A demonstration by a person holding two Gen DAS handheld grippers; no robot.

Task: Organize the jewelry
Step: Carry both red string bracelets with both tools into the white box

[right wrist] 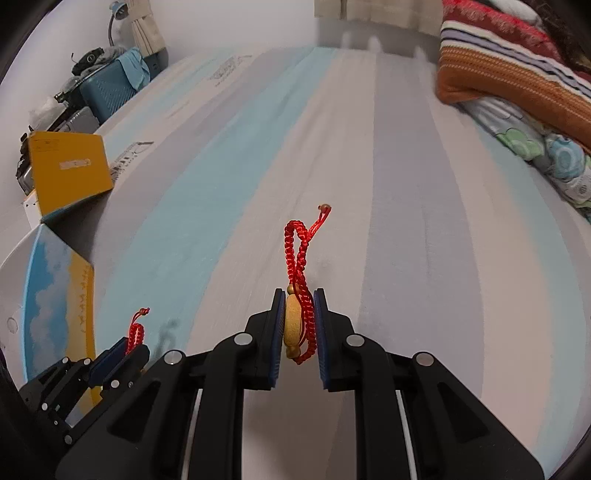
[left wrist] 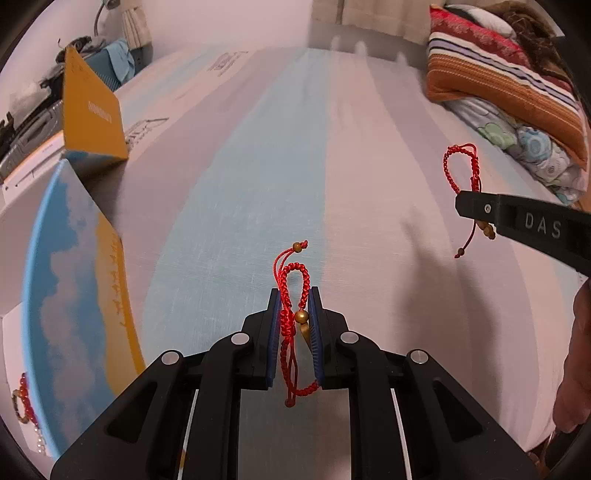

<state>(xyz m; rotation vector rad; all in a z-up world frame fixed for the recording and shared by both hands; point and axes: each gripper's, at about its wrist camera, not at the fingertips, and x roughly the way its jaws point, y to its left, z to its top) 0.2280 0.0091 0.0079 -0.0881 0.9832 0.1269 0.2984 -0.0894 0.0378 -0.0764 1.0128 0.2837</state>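
With both grippers [left wrist: 295, 295] [right wrist: 299, 299] clamped on red bracelets [left wrist: 291, 295] [right wrist: 303, 288], you're holding them clear of the bedsheet [left wrist: 258, 166], probably for boxing [left wrist: 74, 295].

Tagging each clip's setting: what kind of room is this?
Probably a bedroom: a striped bedsheet covers the surface, folded blankets are stacked on it, and a curtain hangs behind.

Black tongs [left wrist: 294, 295], blue pads [left wrist: 317, 332], silver pivot screws, "DAS" lettering.
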